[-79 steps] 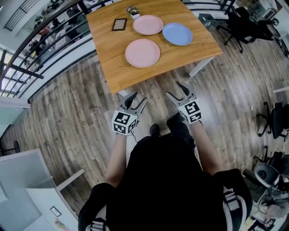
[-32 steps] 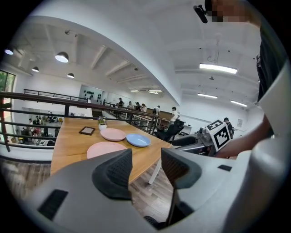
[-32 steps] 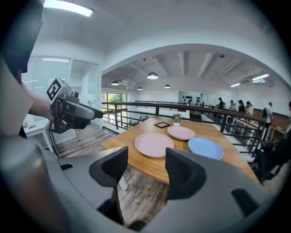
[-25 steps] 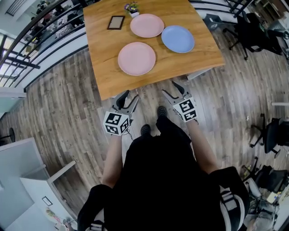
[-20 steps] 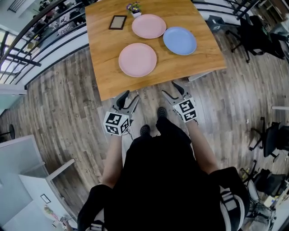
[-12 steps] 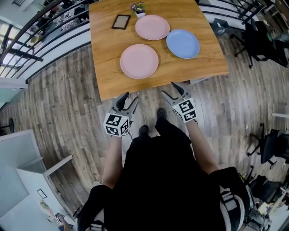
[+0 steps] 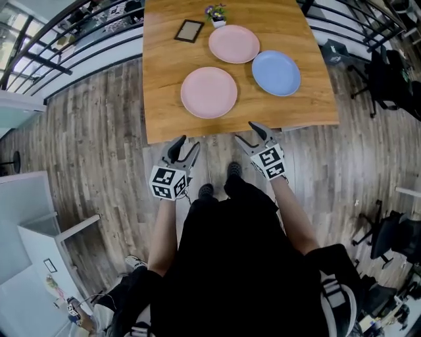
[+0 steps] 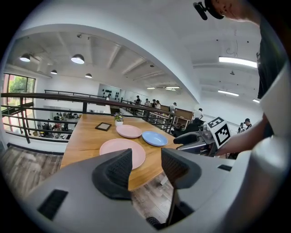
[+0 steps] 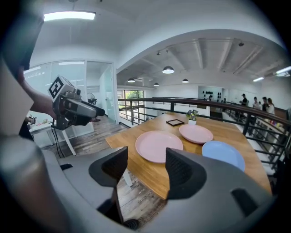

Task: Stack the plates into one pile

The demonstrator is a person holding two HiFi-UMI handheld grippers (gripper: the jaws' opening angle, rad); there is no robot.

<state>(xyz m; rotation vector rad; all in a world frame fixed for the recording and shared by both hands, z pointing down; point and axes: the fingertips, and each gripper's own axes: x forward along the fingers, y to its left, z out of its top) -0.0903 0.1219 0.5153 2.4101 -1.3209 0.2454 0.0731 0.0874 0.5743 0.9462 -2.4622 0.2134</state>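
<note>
Wooden worktop (image 7: 164,79) carries three plates lying apart, not piled yet. The left tongs (image 7: 184,146) wait open and empty by its near edge, ready to reach. Then come the near pink plate (image 7: 209,93), the far pink plate (image 7: 234,43), the blue plate (image 7: 276,72), and the right tongs (image 7: 247,131), open and empty too. The worktop is closer than before.

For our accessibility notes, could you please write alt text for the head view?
Three separate plates lie on a wooden table: a near pink plate, a far pink plate and a blue plate, with a small frame and potted plant behind. A person stands at its near edge holding the left gripper and right gripper, both open and empty.
</note>
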